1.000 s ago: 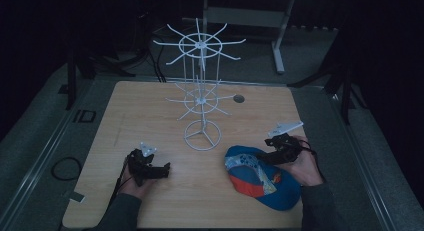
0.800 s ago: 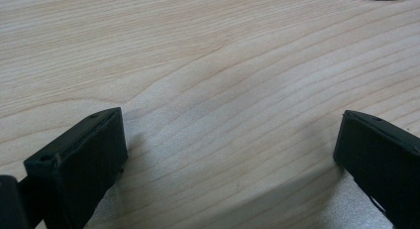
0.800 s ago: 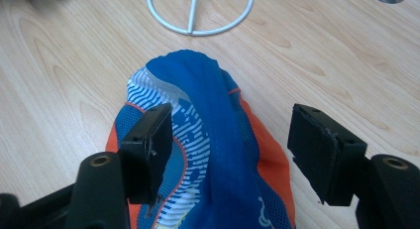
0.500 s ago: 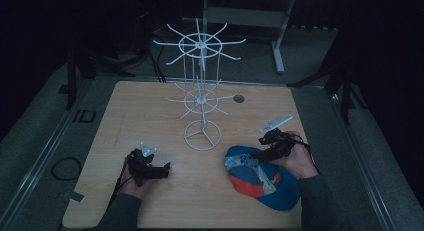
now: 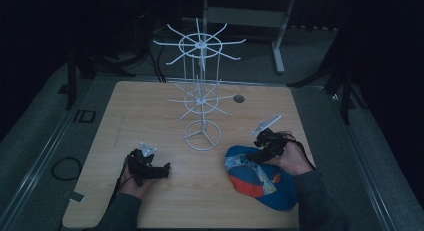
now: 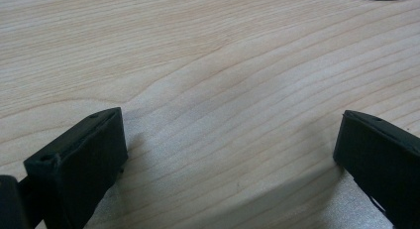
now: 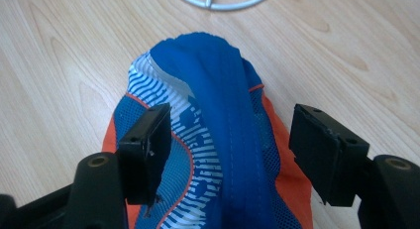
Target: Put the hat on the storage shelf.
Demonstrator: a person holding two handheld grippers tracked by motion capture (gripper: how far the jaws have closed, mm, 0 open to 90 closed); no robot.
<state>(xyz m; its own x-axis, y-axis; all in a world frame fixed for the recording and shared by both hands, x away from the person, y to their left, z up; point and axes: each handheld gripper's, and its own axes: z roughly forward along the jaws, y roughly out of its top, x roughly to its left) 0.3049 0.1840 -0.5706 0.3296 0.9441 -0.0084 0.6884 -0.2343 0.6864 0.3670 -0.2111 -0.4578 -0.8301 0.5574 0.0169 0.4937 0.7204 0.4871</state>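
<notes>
Right gripper view, tool point(image 7: 230, 140) open over cap point(image 7: 223, 120)

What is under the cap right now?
The cap lies on the bare wooden table, right gripper open over its blue ridge. Only wood shows around its edges; whatever lies beneath or inside is covered by the fabric.

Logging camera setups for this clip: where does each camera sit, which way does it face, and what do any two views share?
High view: above the person's side, looking forward and down on the table; forearms, left gripper, right gripper.
Left gripper view: along open jaws at bare wood.
Right gripper view: along open jaws straddling the cap.
Shared: cap and white rack base appear in high and right gripper views.
</notes>
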